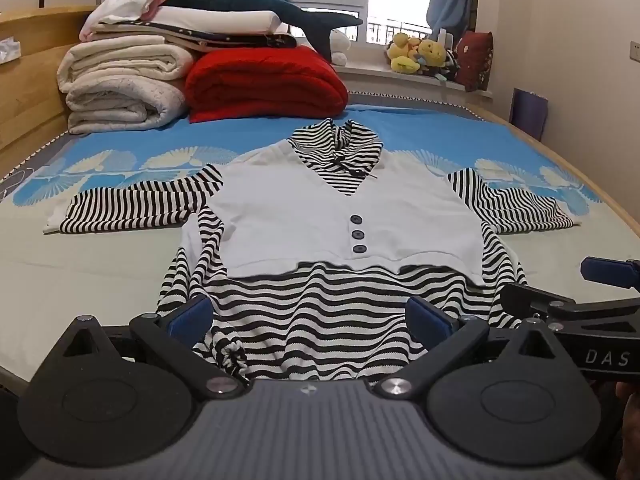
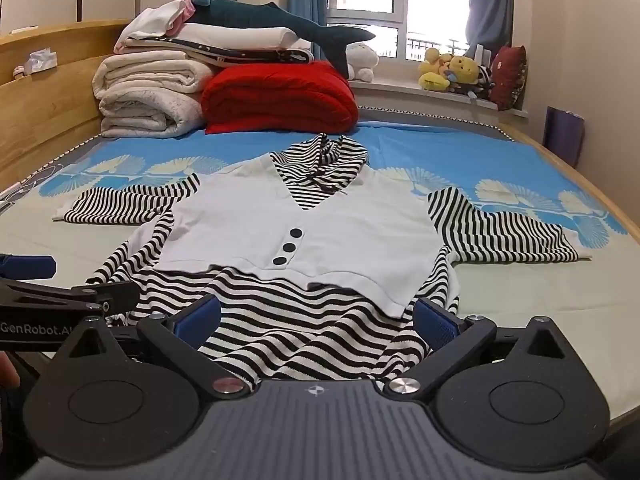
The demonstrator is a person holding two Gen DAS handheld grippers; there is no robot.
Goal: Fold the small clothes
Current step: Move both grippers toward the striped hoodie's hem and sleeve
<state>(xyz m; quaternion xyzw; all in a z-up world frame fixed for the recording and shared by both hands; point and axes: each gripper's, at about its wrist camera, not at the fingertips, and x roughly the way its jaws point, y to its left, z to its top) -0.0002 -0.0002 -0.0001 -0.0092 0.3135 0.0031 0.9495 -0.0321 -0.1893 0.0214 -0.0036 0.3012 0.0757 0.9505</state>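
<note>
A small black-and-white striped dress (image 1: 320, 312) (image 2: 296, 332) with a white vest front (image 1: 304, 216) (image 2: 320, 228), three dark buttons and a striped hood lies flat on the bed, sleeves spread to both sides. My left gripper (image 1: 308, 316) hangs open over the left part of the striped hem, nothing between its blue pads. My right gripper (image 2: 316, 320) stands open over the right part of the hem, pads apart. Each gripper shows at the edge of the other's view: the right one (image 1: 608, 280), the left one (image 2: 28, 272).
The bed sheet (image 1: 100, 256) is pale near me and blue with fan prints farther back. Folded white quilts (image 1: 120, 84), a red blanket (image 1: 264, 80) and a plush shark (image 1: 256, 4) are piled at the headboard. Soft toys (image 2: 452, 72) sit on the window sill.
</note>
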